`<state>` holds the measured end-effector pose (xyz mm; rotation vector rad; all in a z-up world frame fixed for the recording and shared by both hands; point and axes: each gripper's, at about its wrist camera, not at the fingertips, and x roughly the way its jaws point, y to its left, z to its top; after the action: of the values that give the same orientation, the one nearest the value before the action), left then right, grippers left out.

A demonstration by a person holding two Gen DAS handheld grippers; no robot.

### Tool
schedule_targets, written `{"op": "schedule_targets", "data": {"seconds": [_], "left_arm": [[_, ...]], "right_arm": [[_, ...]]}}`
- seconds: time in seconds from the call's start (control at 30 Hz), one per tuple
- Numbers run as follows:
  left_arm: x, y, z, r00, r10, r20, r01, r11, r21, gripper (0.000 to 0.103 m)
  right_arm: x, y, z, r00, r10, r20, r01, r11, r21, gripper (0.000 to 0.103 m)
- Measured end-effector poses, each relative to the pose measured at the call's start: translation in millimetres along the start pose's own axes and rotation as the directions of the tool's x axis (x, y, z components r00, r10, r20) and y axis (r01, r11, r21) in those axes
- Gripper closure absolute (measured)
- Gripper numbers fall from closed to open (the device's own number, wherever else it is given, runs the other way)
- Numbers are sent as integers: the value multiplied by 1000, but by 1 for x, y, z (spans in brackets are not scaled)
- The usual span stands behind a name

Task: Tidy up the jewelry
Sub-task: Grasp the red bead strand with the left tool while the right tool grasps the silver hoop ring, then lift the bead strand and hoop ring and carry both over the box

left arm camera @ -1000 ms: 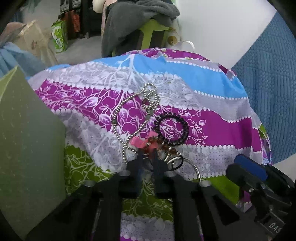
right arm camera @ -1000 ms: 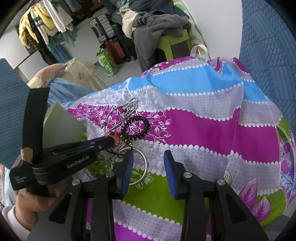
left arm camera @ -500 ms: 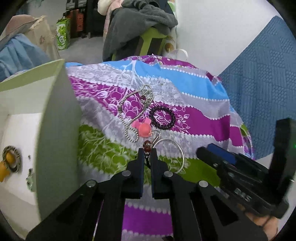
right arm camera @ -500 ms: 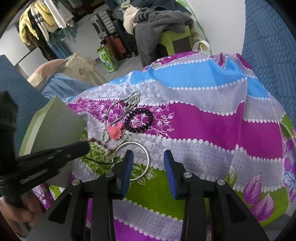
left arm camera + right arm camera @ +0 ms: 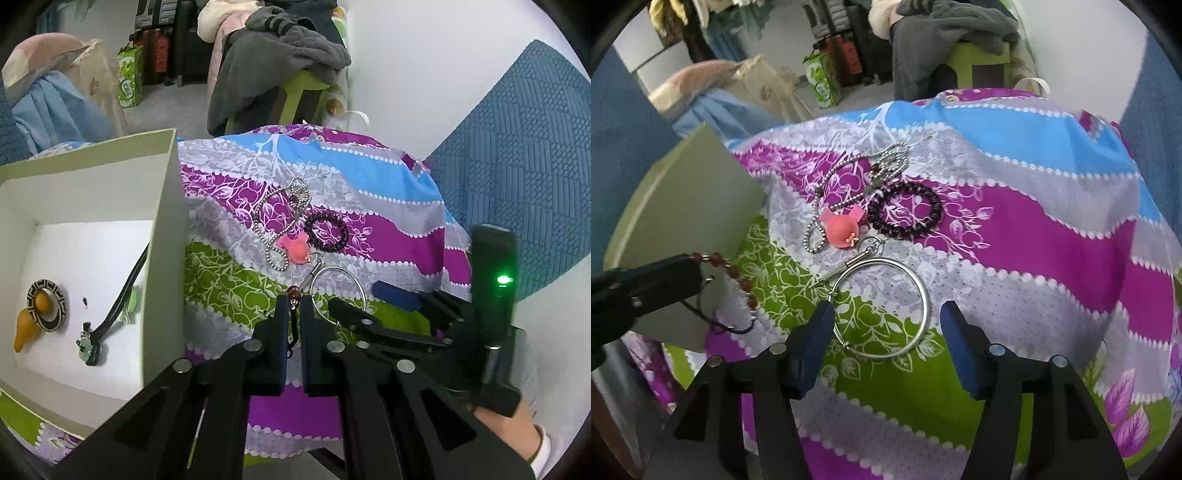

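Observation:
My left gripper [image 5: 291,308] is shut on a red bead bracelet [image 5: 733,271] with a black cord, held in the air beside the open grey-green box [image 5: 162,221]. My right gripper [image 5: 886,314] hovers over the silver bangle [image 5: 926,306], its jaws opening and its blue pads on either side of the bangle without touching it. On the patterned cloth [image 5: 1015,240] farther back lie a pink charm [image 5: 840,229], a dark bead bracelet [image 5: 905,212] and a silver ball chain [image 5: 849,173]. The box holds a round black-and-gold pendant [image 5: 46,304] and a black-corded piece [image 5: 88,347].
A green chair piled with grey clothes [image 5: 280,55] stands behind the table. A blue quilted panel [image 5: 517,147] rises at the right. The cloth drops off at the table's rounded far and right edges. A green bag [image 5: 129,74] sits on the floor.
The left gripper lifted the red bead bracelet off the cloth and carried it left, so the box's inside came into view. The right gripper sank toward the silver bangle and its jaws widened.

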<state>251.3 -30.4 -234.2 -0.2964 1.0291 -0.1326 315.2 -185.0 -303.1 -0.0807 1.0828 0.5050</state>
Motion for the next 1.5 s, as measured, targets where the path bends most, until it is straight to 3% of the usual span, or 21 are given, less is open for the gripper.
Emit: {"op": "schedule_targets", "data": {"seconds": [0.1,0.17,0.33,0.4,0.57,1.0,1.5], "left_arm": [[-2,2,-1,1000,-10,1,10,1000,-7,98],[-3,3,-2,1000,-14,5,14,1000,-8,98],[-3,3,-1,1000,-23,5,23,1000,-11,98],[-2,3,-1,1000,-28,0,28,1000,-12,98],[-4,5,-1,999,-43,1,43,999,-23,98],[-24,4,6,999,-41,-2,41,999,-20,98],[-93,9,43,995,-41,88,38,999,32,98]], "right_arm": [[7,5,1,1000,-24,-8,24,999,-31,43],[10,9,1,999,-47,-3,46,997,-57,31],[16,15,0,996,-90,15,91,991,-103,31],[15,15,0,995,-96,22,98,990,-99,40],[6,9,3,999,-39,-10,38,999,-32,40],[-67,21,-5,995,-51,90,48,998,40,40],[-147,44,52,970,-45,238,33,998,54,40]]}}
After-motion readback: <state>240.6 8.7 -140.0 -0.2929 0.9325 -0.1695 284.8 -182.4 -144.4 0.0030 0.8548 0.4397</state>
